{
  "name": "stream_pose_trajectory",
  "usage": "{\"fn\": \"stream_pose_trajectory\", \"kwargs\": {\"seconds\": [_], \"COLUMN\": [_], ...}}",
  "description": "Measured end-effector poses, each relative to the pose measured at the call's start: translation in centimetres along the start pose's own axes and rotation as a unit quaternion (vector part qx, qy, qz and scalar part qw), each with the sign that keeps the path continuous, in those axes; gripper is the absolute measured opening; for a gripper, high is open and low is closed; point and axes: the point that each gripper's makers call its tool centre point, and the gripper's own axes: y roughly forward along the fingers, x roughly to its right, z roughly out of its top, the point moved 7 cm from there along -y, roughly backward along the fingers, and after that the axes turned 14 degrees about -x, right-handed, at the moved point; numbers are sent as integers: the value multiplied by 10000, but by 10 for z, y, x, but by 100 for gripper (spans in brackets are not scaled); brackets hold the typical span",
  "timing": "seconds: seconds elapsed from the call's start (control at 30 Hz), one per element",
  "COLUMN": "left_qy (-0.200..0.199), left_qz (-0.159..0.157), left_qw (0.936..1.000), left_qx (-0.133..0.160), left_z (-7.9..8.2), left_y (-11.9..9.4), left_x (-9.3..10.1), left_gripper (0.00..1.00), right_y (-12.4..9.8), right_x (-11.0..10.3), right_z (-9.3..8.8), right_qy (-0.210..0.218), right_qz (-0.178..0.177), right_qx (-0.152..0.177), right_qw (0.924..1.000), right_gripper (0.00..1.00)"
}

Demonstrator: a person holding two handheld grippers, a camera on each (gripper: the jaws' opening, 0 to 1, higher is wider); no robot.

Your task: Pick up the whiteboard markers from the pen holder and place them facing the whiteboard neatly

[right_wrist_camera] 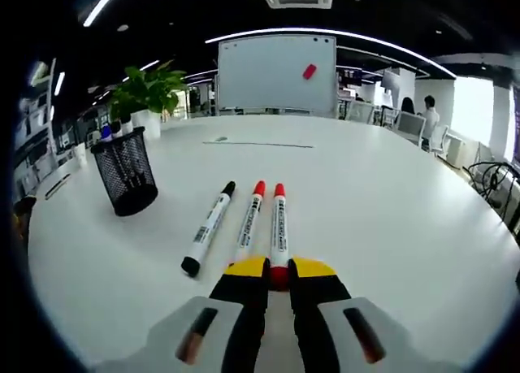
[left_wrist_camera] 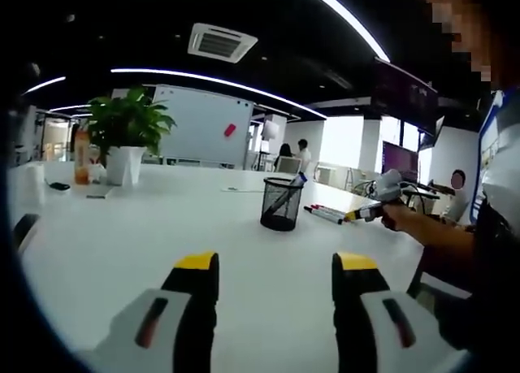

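Nearest the right gripper view's lens, the right tool (right_wrist_camera: pixel 279 269) has its jaws closed on the tail of a red marker (right_wrist_camera: pixel 279 227), which lies on the white counter (right_wrist_camera: pixel 390 219) with its cap toward the whiteboard (right_wrist_camera: pixel 276 72). Just beside it lie a second red marker (right_wrist_camera: pixel 250 220) and a black marker (right_wrist_camera: pixel 208 228), roughly parallel, the black one slightly splayed. To finish this placement well, the judgement is to let go only once the held marker lines up with its neighbour, then lift straight back so nothing rolls. The left tool (left_wrist_camera: pixel 276 267) hangs open over bare counter, holding nothing. The mesh holder (right_wrist_camera: pixel 126 178) stands upright to the left, with at least one blue-capped marker (right_wrist_camera: pixel 106 132) poking out.
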Motion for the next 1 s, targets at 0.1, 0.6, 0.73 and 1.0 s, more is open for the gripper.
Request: {"fn": "stream_pose_trajectory", "kwargs": {"seconds": [0.1,0.6,0.73,1.0], "left_qy": [-7,19,33,42], "left_qz": [22,44,33,42], "left_qw": [10000,10000,10000,10000], "left_qx": [14,11,14,-5], "left_z": [0,1,2,2], "left_y": [0,-2,-2,-1], "left_x": [-1,0,1,0], "left_gripper": [57,56,56,56], "right_y": [0,-1,-1,-4], "right_x": [0,-1,-2,2], "right_z": [1,-1,-1,0], "right_qy": [72,165,290,495], "right_qz": [78,152,260,394], "right_qx": [12,72,90,231], "right_qw": [9999,9997,9992,9977], "right_gripper": [14,14,15,18]}}
